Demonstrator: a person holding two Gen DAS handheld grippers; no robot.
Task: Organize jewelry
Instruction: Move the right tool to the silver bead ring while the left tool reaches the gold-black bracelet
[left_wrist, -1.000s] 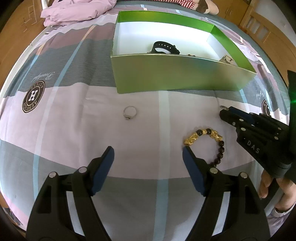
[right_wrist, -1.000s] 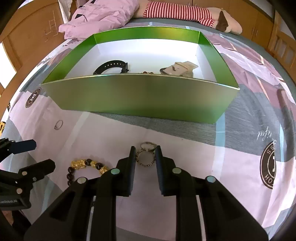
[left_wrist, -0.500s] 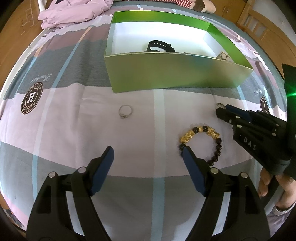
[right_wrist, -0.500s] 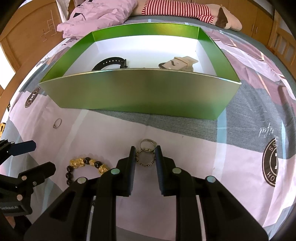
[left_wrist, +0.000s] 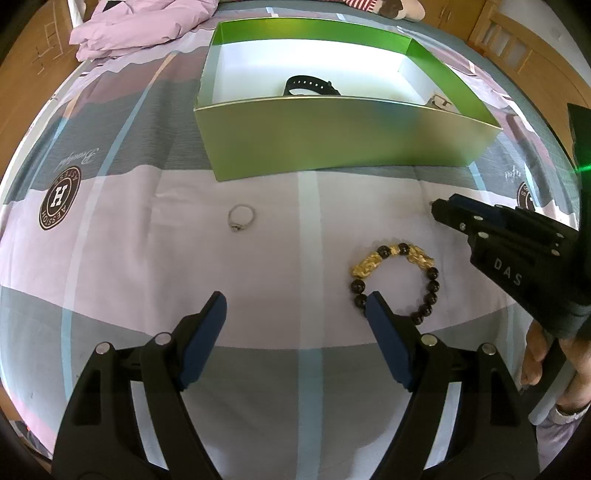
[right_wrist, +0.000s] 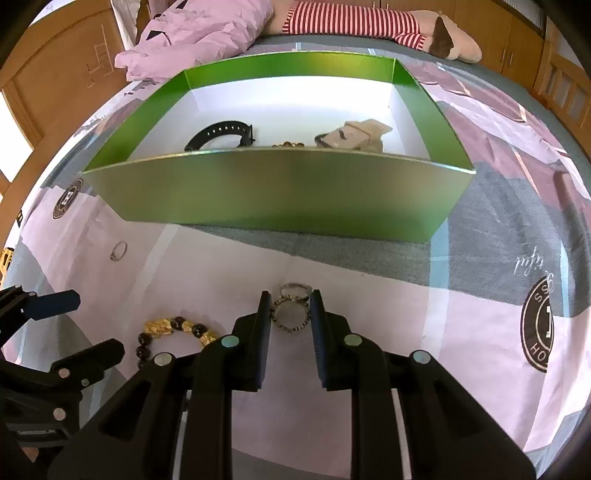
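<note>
A green box (left_wrist: 343, 144) (right_wrist: 284, 199) stands on the bed and holds a black watch band (left_wrist: 310, 85) (right_wrist: 221, 134), a beige watch (right_wrist: 354, 136) and a small gold piece (right_wrist: 290, 144). My right gripper (right_wrist: 290, 310) is shut on a dark studded ring (right_wrist: 290, 316); a silver ring (right_wrist: 294, 288) lies just beyond it on the sheet. My left gripper (left_wrist: 295, 310) is open and empty above the sheet. A gold-and-black bead bracelet (left_wrist: 395, 277) (right_wrist: 173, 332) lies by its right finger. A thin silver ring (left_wrist: 241, 218) (right_wrist: 118, 251) lies ahead to the left.
A crumpled pink blanket (left_wrist: 144, 29) (right_wrist: 192, 37) and a striped plush toy (right_wrist: 369, 20) lie beyond the box. Wooden furniture (left_wrist: 517, 44) surrounds the bed. The patterned sheet (left_wrist: 110, 258) spreads around the jewelry.
Both views have pulled back and risen slightly, so the box sits a little farther away. The right gripper stays shut on the studded ring; the left stays open.
</note>
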